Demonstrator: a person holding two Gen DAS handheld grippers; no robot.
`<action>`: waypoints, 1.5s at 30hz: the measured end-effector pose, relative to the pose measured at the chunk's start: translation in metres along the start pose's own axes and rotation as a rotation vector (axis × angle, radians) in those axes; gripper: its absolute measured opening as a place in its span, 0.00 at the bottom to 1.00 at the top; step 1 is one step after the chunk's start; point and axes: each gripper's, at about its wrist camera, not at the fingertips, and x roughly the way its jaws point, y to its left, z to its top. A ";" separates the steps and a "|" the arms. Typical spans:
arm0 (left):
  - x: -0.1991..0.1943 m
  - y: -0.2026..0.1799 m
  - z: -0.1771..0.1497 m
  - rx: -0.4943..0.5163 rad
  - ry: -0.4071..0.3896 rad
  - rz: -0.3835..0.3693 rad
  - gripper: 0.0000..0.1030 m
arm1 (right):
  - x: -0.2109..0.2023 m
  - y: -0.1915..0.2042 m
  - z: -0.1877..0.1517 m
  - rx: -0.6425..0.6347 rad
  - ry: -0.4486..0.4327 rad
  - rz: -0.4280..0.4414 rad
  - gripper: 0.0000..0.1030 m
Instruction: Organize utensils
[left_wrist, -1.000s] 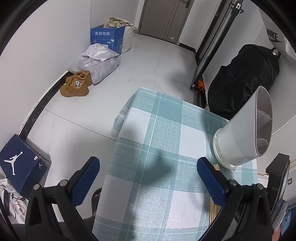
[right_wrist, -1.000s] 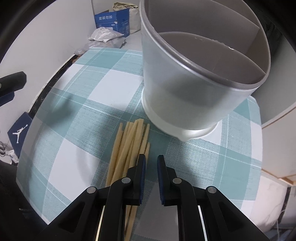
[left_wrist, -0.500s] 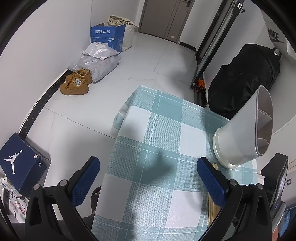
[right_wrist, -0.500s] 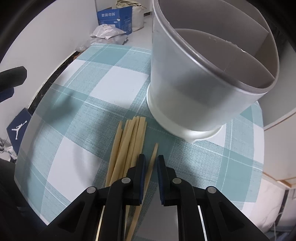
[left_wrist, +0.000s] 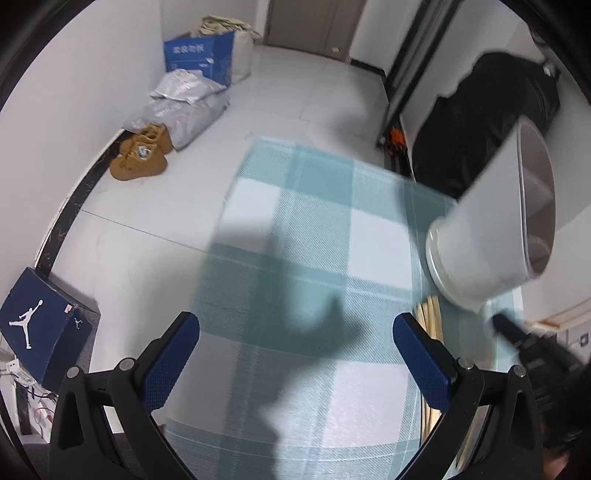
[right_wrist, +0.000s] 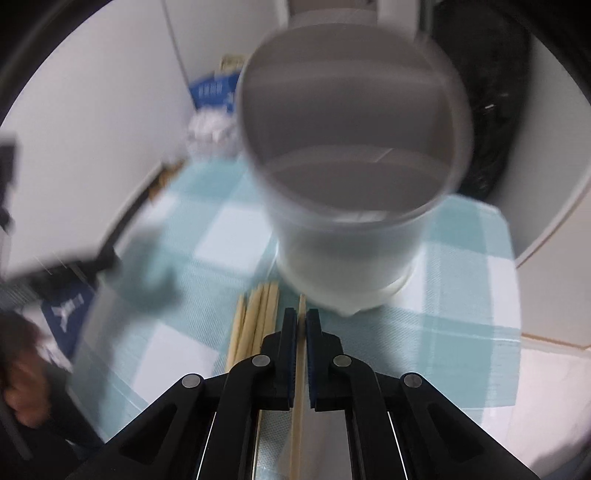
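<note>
Right gripper (right_wrist: 301, 325) pinches one chopstick (right_wrist: 298, 387) near its tip; left gripper (left_wrist: 295, 354) spread, idle. Risk: thin stick pivots or catches holder (right_wrist: 351, 184) rim.

Tall white plastic utensil holder (right_wrist: 347, 221), round, open-topped, flaring wider toward the rim, with inner dividers; stands upright on its stepped base on the teal-and-white checked tablecloth (left_wrist: 317, 236), toward the far right corner. Bundle of pale wooden chopsticks (right_wrist: 255, 314) lies flat on the cloth just in front of the holder's base, tips pointing toward it. One single pale wooden chopstick (right_wrist: 300, 354) sits apart from the bundle, to its right, pinched between two blue-padded black fingers.
</note>
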 end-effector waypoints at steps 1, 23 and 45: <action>0.003 -0.007 -0.002 0.021 0.012 -0.001 0.99 | -0.014 -0.011 0.001 0.038 -0.048 0.035 0.04; 0.030 -0.085 -0.031 0.206 0.176 -0.057 0.53 | -0.068 -0.105 -0.021 0.340 -0.269 0.277 0.04; 0.025 -0.050 -0.027 0.039 0.234 -0.261 0.05 | -0.073 -0.108 -0.025 0.349 -0.273 0.299 0.04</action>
